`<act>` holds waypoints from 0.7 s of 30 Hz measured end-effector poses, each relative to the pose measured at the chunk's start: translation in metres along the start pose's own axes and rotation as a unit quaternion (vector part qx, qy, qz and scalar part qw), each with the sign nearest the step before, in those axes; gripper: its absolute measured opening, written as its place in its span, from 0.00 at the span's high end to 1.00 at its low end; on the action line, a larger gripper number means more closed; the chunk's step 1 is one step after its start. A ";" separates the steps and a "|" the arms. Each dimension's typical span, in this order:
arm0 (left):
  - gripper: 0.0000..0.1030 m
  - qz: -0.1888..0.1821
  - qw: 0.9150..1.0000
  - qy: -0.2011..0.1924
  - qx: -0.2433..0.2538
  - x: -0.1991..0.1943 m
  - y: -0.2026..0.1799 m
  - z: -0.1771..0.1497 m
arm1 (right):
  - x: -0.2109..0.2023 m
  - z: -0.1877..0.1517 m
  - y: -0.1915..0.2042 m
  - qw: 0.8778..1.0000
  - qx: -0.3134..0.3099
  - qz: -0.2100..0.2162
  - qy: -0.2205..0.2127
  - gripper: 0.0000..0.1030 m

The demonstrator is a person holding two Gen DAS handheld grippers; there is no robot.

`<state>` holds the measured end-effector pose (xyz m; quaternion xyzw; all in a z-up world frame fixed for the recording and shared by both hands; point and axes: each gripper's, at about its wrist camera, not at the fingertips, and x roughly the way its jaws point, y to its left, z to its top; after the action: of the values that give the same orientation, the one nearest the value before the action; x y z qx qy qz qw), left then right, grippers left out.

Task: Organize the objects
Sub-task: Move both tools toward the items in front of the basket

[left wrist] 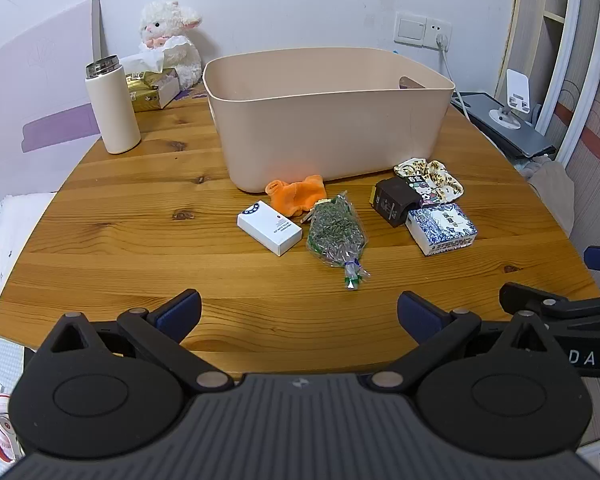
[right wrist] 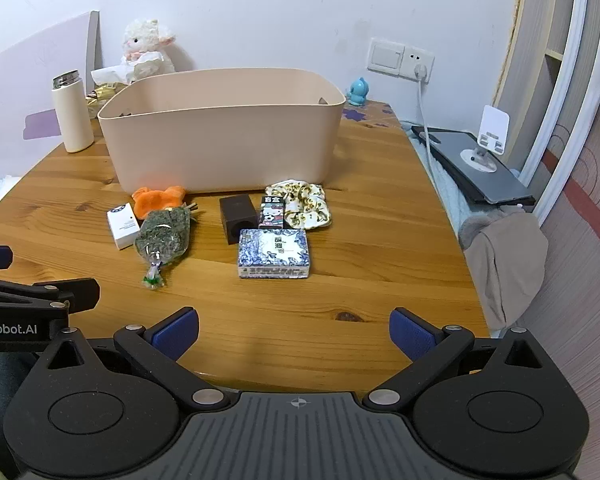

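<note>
A beige bin (left wrist: 332, 120) is set near the middle of the wooden table (left wrist: 140, 240), its open top within easy reach, presumably so that the loose things can be dropped into it; no contents can be made out from these views. The things to be sorted are spread in a loose row just in front of its near wall: a white box (left wrist: 269, 227), an orange cloth (left wrist: 298, 196) lying against the foot of the bin, a clear packet of dried greens (left wrist: 336, 232), a dark brown box (left wrist: 394, 202), a small cartoon-printed box (right wrist: 271, 211), a patterned scrunchie (left wrist: 432, 178) and a blue-and-white box (left wrist: 442, 228). None is held, so the task is judged to be at its start.

The left gripper (left wrist: 299, 312) is held low over the near table edge with its blue pads spread wide and nothing between them. The right gripper (right wrist: 294, 330) is held alongside it, likewise spread and empty, roughly facing the blue-and-white box.

Farther back, a cream flask (left wrist: 112, 106), a tissue box (left wrist: 152, 86) and a plush lamb (left wrist: 172, 36) are left by the wall, apart from the row.
</note>
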<state>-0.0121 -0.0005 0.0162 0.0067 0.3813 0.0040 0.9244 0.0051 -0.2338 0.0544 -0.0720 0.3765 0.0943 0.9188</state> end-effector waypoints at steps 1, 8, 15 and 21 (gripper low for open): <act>0.00 0.000 1.000 0.000 0.000 0.000 0.000 0.000 | 0.000 0.000 0.000 1.000 0.000 0.000 0.000 0.00; 0.00 0.001 1.000 0.004 -0.001 0.002 0.003 0.001 | 0.002 0.001 0.001 1.000 -0.002 0.002 0.003 0.00; 0.00 0.002 1.000 0.005 -0.001 0.003 0.004 0.001 | 0.004 0.002 0.001 1.000 -0.004 0.003 0.004 0.00; 0.00 0.005 1.000 0.003 0.001 0.004 0.006 0.001 | 0.006 0.003 0.002 1.000 -0.005 0.005 0.006 0.00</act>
<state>-0.0089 0.0052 0.0143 0.0097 0.3840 0.0085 0.9232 0.0106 -0.2306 0.0524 -0.0756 0.3816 0.1005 0.9157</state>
